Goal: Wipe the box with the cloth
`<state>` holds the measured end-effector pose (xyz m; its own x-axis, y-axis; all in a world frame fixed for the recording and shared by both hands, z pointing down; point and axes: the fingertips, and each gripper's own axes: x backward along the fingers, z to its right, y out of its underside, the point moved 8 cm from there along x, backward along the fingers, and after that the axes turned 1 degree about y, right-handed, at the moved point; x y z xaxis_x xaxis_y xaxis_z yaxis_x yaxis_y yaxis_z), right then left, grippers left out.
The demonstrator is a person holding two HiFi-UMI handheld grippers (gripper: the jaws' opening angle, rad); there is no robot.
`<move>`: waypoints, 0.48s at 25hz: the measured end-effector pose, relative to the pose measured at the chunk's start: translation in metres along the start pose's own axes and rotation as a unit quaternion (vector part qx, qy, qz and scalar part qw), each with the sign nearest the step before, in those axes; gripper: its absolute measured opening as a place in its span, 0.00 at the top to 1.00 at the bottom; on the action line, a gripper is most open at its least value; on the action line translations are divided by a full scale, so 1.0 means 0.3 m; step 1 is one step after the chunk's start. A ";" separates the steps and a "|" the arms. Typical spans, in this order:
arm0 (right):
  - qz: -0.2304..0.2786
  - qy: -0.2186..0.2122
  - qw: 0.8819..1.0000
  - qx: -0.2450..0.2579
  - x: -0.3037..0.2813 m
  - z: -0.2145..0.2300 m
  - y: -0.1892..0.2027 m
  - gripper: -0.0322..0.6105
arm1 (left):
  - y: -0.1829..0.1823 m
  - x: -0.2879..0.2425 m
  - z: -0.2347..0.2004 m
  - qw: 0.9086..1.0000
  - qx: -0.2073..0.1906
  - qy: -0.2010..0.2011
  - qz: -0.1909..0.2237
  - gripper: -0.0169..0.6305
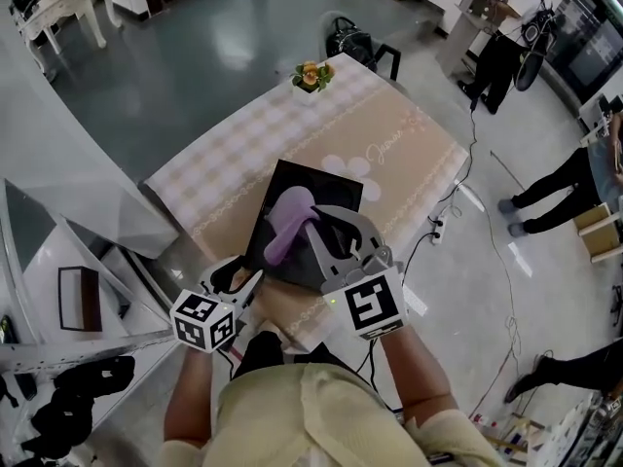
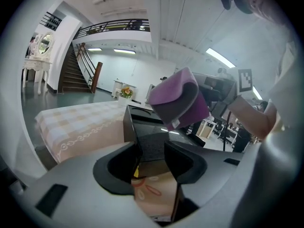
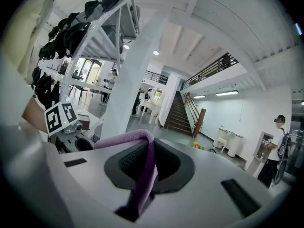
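Left gripper (image 1: 238, 282), at 7 o'clock of the glossy black rectangular box (image 1: 329, 188), was clamped on the box's near corner. The box lay mid-table on a beige patterned tablecloth (image 1: 414, 134). Over its centre hung the purple fabric cloth (image 1: 286, 224), pinched in the right gripper (image 3: 146, 161) at 5 o'clock.

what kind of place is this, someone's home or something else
Probably a big open hall, maybe a showroom or studio, not a home: a staircase up to a railed balcony, a lone covered table on wide bare floor, and people standing about.
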<state>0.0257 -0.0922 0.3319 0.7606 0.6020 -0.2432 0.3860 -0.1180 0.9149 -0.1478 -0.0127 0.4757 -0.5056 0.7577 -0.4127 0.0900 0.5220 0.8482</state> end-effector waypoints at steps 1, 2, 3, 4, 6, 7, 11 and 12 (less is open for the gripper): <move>0.000 -0.013 1.000 0.012 -0.016 -0.021 0.001 0.88 | -0.002 0.000 0.002 1.000 -0.002 0.000 -0.001 0.67; 0.000 -0.027 0.999 0.025 -0.034 -0.048 0.007 0.88 | -0.001 0.001 0.002 1.000 -0.003 0.001 -0.001 0.67; -0.005 -0.042 0.998 0.040 -0.054 -0.079 0.019 0.88 | 0.000 0.003 0.002 1.000 -0.005 0.002 -0.001 0.67; -0.015 -0.058 0.996 0.060 -0.074 -0.111 0.037 0.88 | 0.001 0.004 0.001 1.000 -0.006 0.003 -0.001 0.67; -0.049 -0.085 0.990 0.100 -0.114 -0.169 0.085 0.88 | 0.006 0.005 0.000 1.000 -0.007 0.004 0.000 0.67; -0.068 -0.096 0.986 0.114 -0.131 -0.192 0.111 0.88 | 0.008 0.006 0.000 1.000 -0.008 0.004 -0.001 0.67; -0.121 -0.135 0.975 0.127 -0.171 -0.244 0.185 0.88 | 0.014 0.006 0.001 1.000 -0.012 0.001 -0.003 0.67; -0.131 -0.145 0.972 0.128 -0.177 -0.250 0.195 0.88 | 0.014 0.005 0.001 1.000 -0.012 0.001 -0.003 0.67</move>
<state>-0.0313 -0.0720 0.4226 0.7199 0.3939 -0.5715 0.6751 -0.2062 0.7083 -0.1480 -0.0091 0.4787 -0.5069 0.7541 -0.4176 0.0660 0.5170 0.8535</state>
